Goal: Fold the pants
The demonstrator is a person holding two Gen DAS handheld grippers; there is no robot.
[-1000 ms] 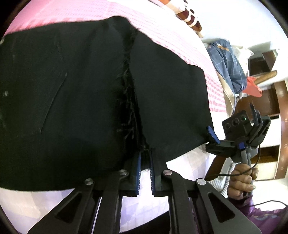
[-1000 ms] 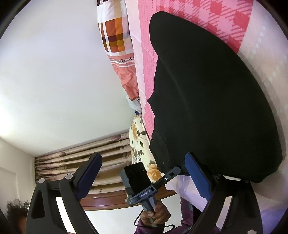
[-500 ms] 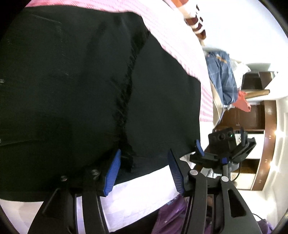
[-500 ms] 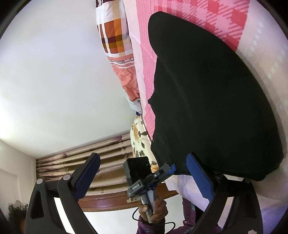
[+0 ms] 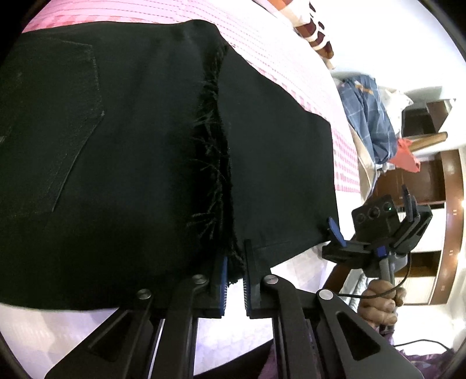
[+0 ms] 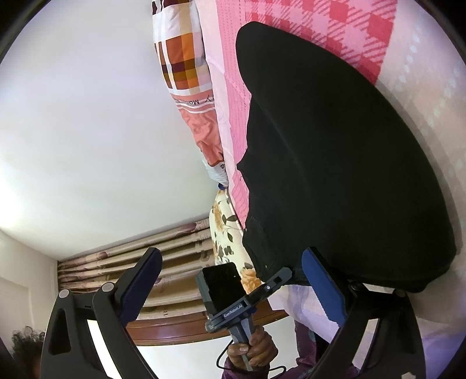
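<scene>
Left tongs (image 5: 234, 280) reclosed on frayed hem, black denim pants (image 5: 131, 151).

Bed with pink checked sheet (image 6: 335, 23); patchwork pillow (image 6: 180, 58) and floral pillow (image 6: 225, 230) at its edge. White wall (image 6: 87, 131). Beige pleated curtains (image 6: 174, 247). Dark wooden cupboard (image 5: 419, 180); blue plaid cloth (image 5: 370, 113) and red cloth (image 5: 406, 156) heaped beside the bed.

Both wrist views close over the black pants (image 5: 131, 145), each facing the other
</scene>
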